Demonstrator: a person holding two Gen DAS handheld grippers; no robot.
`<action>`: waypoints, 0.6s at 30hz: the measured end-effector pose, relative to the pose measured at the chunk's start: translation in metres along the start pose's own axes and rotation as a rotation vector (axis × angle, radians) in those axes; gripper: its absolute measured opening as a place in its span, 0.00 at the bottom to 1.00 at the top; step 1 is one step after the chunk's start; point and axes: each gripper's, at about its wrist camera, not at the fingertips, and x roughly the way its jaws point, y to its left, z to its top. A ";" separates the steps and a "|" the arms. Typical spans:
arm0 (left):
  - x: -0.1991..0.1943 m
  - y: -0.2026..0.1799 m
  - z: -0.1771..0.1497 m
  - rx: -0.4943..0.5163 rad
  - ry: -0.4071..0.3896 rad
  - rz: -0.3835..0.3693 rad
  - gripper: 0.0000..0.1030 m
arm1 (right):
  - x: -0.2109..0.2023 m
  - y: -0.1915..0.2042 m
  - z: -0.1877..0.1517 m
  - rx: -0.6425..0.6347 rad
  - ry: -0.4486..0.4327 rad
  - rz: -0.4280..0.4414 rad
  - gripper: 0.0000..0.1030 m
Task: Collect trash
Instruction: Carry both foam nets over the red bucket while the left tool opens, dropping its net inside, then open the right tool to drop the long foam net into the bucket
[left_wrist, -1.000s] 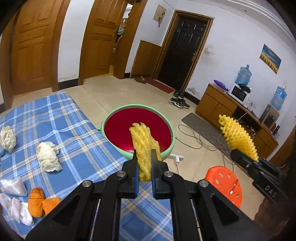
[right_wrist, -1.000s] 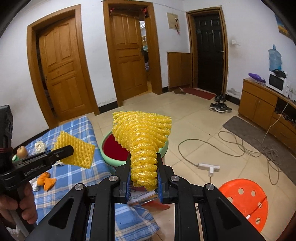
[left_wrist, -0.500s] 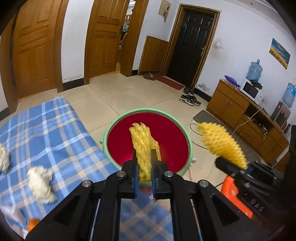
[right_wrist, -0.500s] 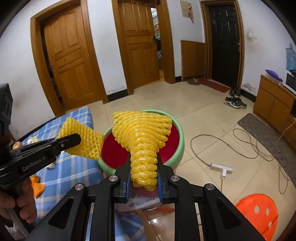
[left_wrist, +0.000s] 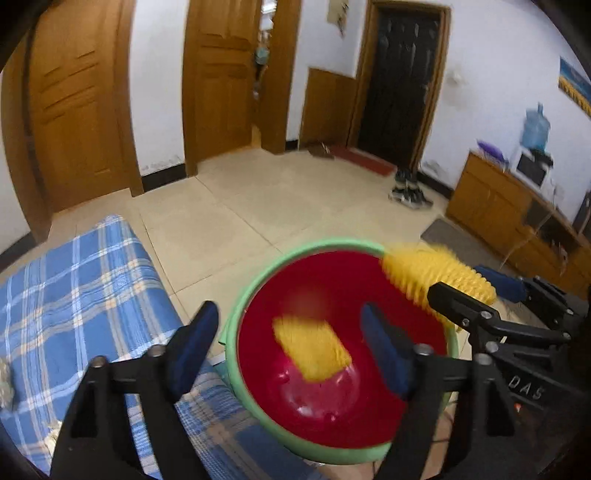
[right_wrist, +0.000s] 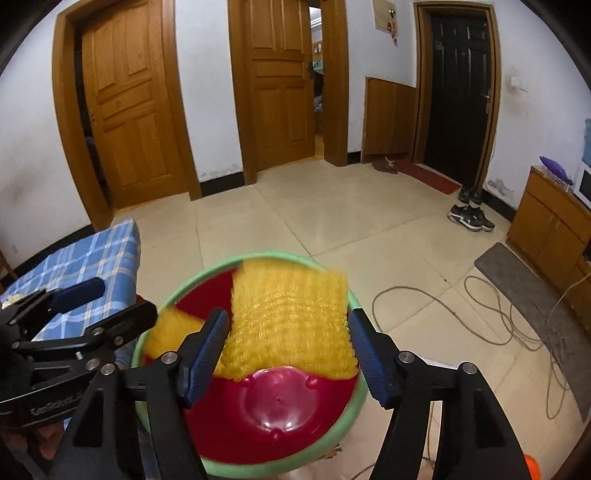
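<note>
A basin (left_wrist: 332, 244), red inside with a green rim, stands on the floor beside the bed. My left gripper (left_wrist: 288, 350) hangs over it, its jaws opening and empty. A yellow foam net (left_wrist: 312, 349), blurred, lies loose below them inside the basin. My right gripper (right_wrist: 288, 350) is also above the basin (right_wrist: 207, 275), jaws opening. A second yellow foam net (right_wrist: 291, 325) sits spread and blurred between its pads, no longer squeezed. The right gripper (left_wrist: 465, 286) shows at the right of the left wrist view. The left gripper (right_wrist: 125, 299) shows at the left of the right wrist view.
A bed with a blue plaid cover (left_wrist: 92, 295) borders the basin on the left. On the tiled floor to the right lie loose cables (right_wrist: 480, 314) and a grey mat (right_wrist: 517, 273). A wooden cabinet (right_wrist: 546, 229) and shoes (right_wrist: 471, 218) stand by the right wall.
Both grippers have moved forward and down over the basin. Both sets of jaws have gone from shut on a foam net to apart; the left one's net has dropped into the basin.
</note>
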 end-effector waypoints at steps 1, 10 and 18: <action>0.000 0.003 -0.001 -0.020 0.012 -0.019 0.80 | -0.001 0.000 0.001 0.005 0.005 0.003 0.66; -0.014 0.005 -0.005 -0.023 0.038 -0.010 0.80 | -0.007 0.006 -0.006 -0.018 0.017 -0.014 0.66; -0.071 0.027 -0.025 -0.059 0.030 0.032 0.80 | -0.032 0.030 -0.023 -0.027 -0.001 0.019 0.68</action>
